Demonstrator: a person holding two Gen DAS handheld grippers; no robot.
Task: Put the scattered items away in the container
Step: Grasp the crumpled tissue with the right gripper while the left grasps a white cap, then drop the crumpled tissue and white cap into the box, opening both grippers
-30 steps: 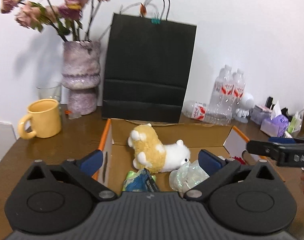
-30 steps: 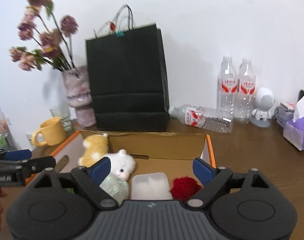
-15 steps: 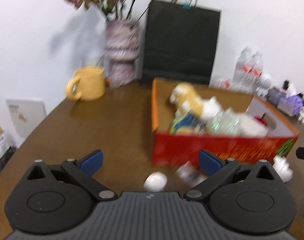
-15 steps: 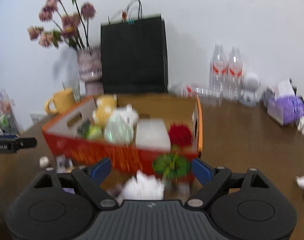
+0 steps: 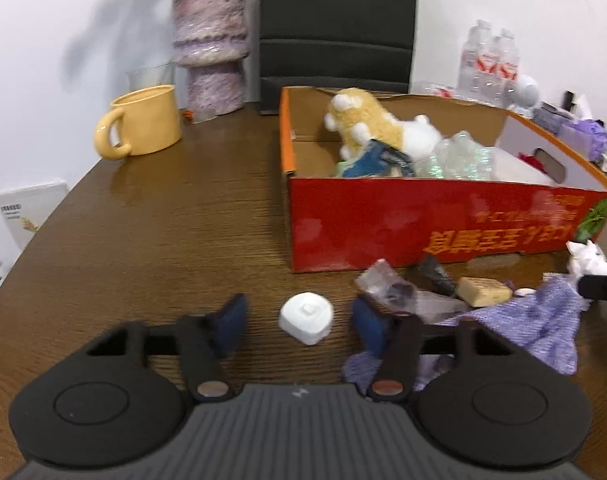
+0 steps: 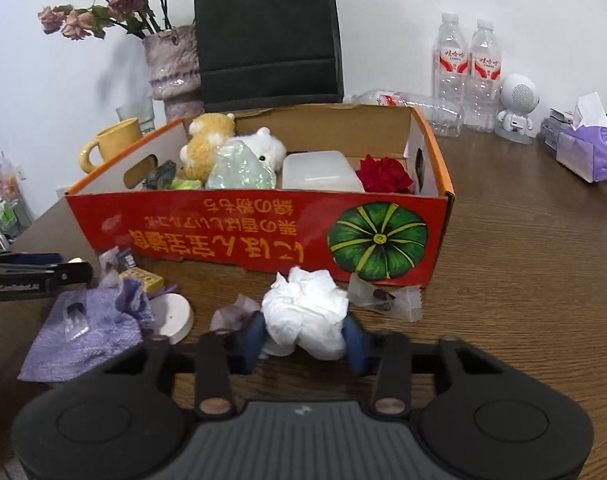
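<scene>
- Now we have both tools low over the bench (image 5: 151, 240), working the clutter in front of the red box (image 6: 239, 232).
- Our left hand-held gripper (image 5: 299, 326) straddles a small white cap (image 5: 306, 318). Its jaws are closing, with the cap between them, but there are clear gaps on both sides, so nothing is grasped yet.
- Our right hand-held gripper (image 6: 303, 338) is closing on the crumpled tissue (image 6: 305, 312). The blue pads look pressed into its sides, so we judge it gripped, though it sits on the bench.
- The box is already well filled: a plush toy (image 6: 211, 142), a white tub (image 6: 319, 170) and a red flower (image 6: 383, 174) are inside.
- Outside it we see a purple cloth (image 6: 83, 332), a yellow block (image 6: 141, 280), a white disc (image 6: 171, 316) and clear wrappers (image 6: 383, 300).
- Risks on the left: the cap is rounded and small, so off-centre jaws could squirt it away across the bench. The right-hand finger sits just beside the cloth (image 5: 523, 320) and could snag it.
- Risks on the right: the tissue is soft and may slip out on the lift. A scrap just beside the left pad might be dragged up with it.
- The near wall of the box stands close ahead, so a low carry could clip it and nudge the box.
- The left tool (image 6: 35, 274) shows near the right one, so we must keep the two paths apart.
</scene>
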